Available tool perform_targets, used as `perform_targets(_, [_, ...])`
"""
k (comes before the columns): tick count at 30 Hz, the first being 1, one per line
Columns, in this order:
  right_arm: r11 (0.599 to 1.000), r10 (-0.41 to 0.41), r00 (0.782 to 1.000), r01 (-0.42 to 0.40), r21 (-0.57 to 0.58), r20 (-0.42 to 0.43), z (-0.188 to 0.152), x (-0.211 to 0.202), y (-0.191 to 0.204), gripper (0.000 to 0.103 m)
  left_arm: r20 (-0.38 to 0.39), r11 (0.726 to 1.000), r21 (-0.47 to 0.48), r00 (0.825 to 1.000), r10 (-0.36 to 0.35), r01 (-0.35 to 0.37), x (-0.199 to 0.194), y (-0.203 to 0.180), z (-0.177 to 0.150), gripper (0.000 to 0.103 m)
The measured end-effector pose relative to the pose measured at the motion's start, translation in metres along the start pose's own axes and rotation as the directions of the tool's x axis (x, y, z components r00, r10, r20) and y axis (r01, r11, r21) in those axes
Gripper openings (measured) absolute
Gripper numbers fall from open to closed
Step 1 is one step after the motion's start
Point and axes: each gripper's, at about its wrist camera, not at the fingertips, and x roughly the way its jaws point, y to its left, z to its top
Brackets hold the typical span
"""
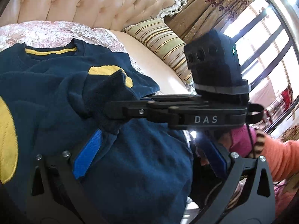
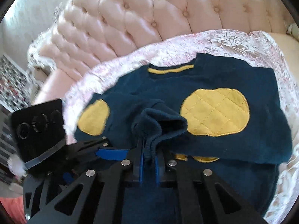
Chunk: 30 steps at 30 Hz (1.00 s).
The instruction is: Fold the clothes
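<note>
Navy sweater (image 2: 186,85) on lace-covered sofa (image 2: 130,18)

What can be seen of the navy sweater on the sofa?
The navy sweater is a soft, fleece-like garment with a yellow stripe at the neckline and quilted yellow oval patches on the sleeves. It lies spread on a lace cover over a tufted pink sofa, sleeves folded across the body. The right hand-held gripper is shut on the ribbed cuff. The left hand-held gripper is open, one blue pad against the fabric.
</note>
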Motion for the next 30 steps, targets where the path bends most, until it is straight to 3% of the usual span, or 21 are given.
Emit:
perform_targets(4, [0.998,0.062,0.997,-0.062,-0.002,0.047,0.005,-0.015,0.006,0.009,0.026,0.998,0.031,0.998,0.057,-0.058,-0.026,-0.017,-0.012,0.102])
perform_targets(7, [0.995,0.100,0.993,-0.099,-0.016,0.065,0.019,-0.026,0.015,0.009,0.086,0.982,0.095,0.984,0.155,-0.163,-0.047,-0.035,-0.028,0.102])
perform_targets(9, [0.993,0.110,0.991,-0.107,-0.051,0.073,0.033,-0.034,0.026,0.009,0.135,0.952,0.122,0.955,0.263,-0.280,-0.057,-0.041,-0.039,0.102])
perform_targets(11, [0.991,0.113,0.990,-0.106,-0.086,0.082,0.048,-0.040,0.038,0.009,0.132,0.900,0.150,0.911,0.391,-0.408,-0.057,-0.042,-0.053,0.102])
perform_targets(12, [0.989,0.115,0.989,-0.105,-0.102,0.092,0.057,-0.045,0.046,0.009,0.119,0.880,0.165,0.894,0.431,-0.446,-0.055,-0.043,-0.060,0.102])
perform_targets(15, [0.983,0.134,0.984,-0.117,-0.142,0.116,0.082,-0.057,0.068,0.009,0.110,0.844,0.222,0.873,0.476,-0.488,-0.045,-0.053,-0.076,0.103])
perform_targets(17, [0.979,0.142,0.982,-0.121,-0.164,0.126,0.091,-0.062,0.082,0.009,0.154,0.885,0.176,0.900,0.407,-0.430,-0.048,-0.055,-0.075,0.103])
perform_targets(19, [0.976,0.148,0.979,-0.122,-0.183,0.138,0.099,-0.067,0.095,0.009,0.228,0.960,0.004,0.935,0.271,-0.279,-0.061,-0.033,-0.070,0.103])
perform_targets(20, [0.974,0.150,0.978,-0.121,-0.192,0.145,0.103,-0.070,0.102,0.009,0.276,0.979,-0.086,0.940,0.201,-0.185,-0.068,-0.021,-0.067,0.103])
perform_targets(22, [0.971,0.158,0.975,-0.124,-0.204,0.159,0.108,-0.076,0.112,0.009,0.348,0.974,-0.213,0.926,0.145,-0.073,-0.078,0.003,-0.064,0.103])
perform_targets(26, [0.964,0.188,0.964,-0.144,-0.223,0.187,0.115,-0.093,0.125,0.009,0.455,0.946,-0.318,0.885,0.098,0.059,-0.091,0.028,-0.060,0.103])
perform_targets(30, [0.962,0.200,0.961,-0.155,-0.224,0.192,0.116,-0.101,0.126,0.009,0.493,0.937,-0.344,0.862,0.120,0.067,-0.086,0.037,-0.050,0.103])
